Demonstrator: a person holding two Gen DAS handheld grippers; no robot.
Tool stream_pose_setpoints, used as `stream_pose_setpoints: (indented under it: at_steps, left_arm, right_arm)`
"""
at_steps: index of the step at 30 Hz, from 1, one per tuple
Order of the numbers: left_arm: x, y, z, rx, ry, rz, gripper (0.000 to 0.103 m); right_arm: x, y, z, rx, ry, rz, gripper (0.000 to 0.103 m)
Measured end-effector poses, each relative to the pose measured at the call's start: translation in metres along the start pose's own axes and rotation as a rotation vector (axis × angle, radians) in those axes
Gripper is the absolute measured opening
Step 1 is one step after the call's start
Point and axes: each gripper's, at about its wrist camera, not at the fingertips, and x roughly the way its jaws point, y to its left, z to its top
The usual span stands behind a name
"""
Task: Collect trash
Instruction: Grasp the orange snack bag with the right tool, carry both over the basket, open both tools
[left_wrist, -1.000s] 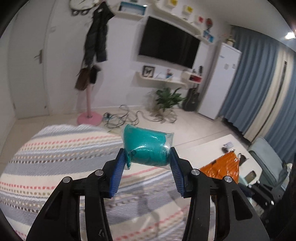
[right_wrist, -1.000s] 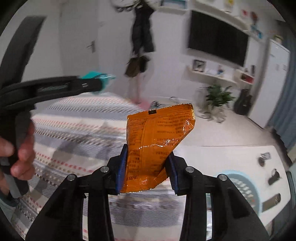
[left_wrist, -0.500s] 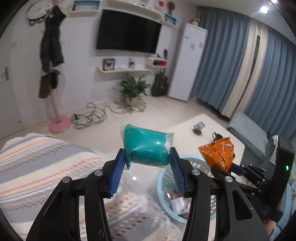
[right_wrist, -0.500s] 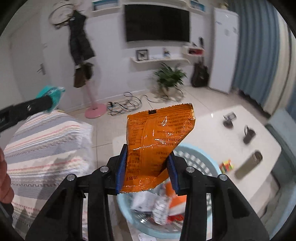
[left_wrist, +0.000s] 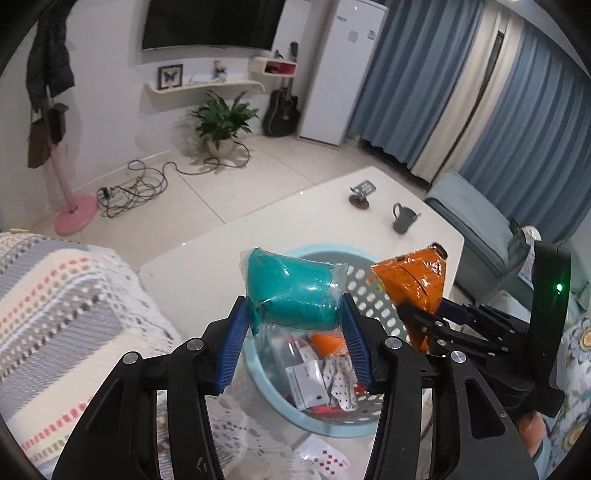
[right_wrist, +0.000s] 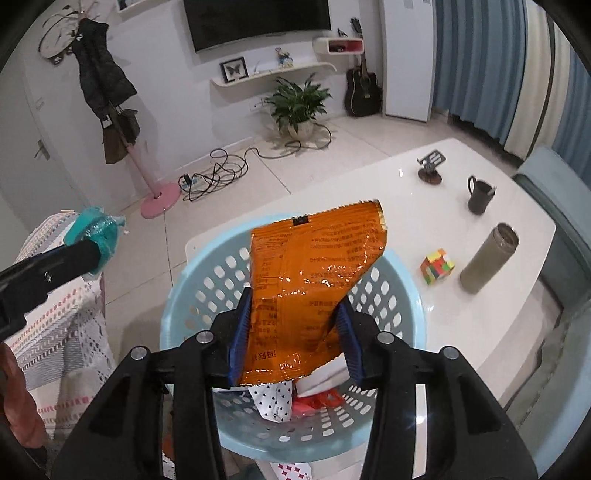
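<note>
Two pieces of trash are held above a pale blue basket (right_wrist: 192, 280) that stands at the near end of a white table (right_wrist: 424, 206). An orange wrapper (right_wrist: 314, 280) is clenched between the blue pads of the right gripper (right_wrist: 291, 339), its lower part pinched and its upper part standing free over the middle of the basket. A teal packet (left_wrist: 293, 295) in clear film is clamped across its width by the left gripper (left_wrist: 293, 328), which hangs over the basket's rim on the side toward the striped blanket (left_wrist: 55, 295). In the basket, paper scraps and other wrappers (left_wrist: 325, 376) are already gathered.

The step in hand is judged to be the drop: both items are carried, neither is yet let go. For the wrapper, only an opening of the right jaws seems called for, since it is already well inside the rim. The teal packet is probably best brought a little further over the opening before the left jaws are parted, so that it is not caught on the rim.

Further along the table, well apart from the basket, a puzzle cube (right_wrist: 437, 266), a grey flask (right_wrist: 488, 258) lying on its side, a dark mug (right_wrist: 480, 197) and a small stand (right_wrist: 430, 166) are seen.
</note>
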Motion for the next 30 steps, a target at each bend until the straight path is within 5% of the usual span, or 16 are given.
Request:
stream_pose_setpoints:
  at_steps: [3, 5, 19, 30]
  left_arm:
    - [0.008, 0.0, -0.003, -0.003, 0.018, -0.015, 0.053]
    - [0.009, 0.0, -0.002, -0.008, 0.021, -0.025, 0.064]
    - [-0.031, 0.009, -0.015, -0.034, -0.046, -0.073, 0.071]
    - [-0.11, 0.027, -0.045, -0.054, -0.218, -0.006, 0.083]
  right_arm:
    - [0.007, -0.006, -0.001, 0.023, 0.018, 0.003, 0.055]
    - [0.007, -0.009, -0.001, 0.04, 0.016, 0.003, 0.065]
    - [-0.025, 0.01, -0.006, 0.02, -0.012, -0.005, 0.065]
    - [-0.068, 0.06, -0.015, -0.043, -0.087, -0.003, 0.069]
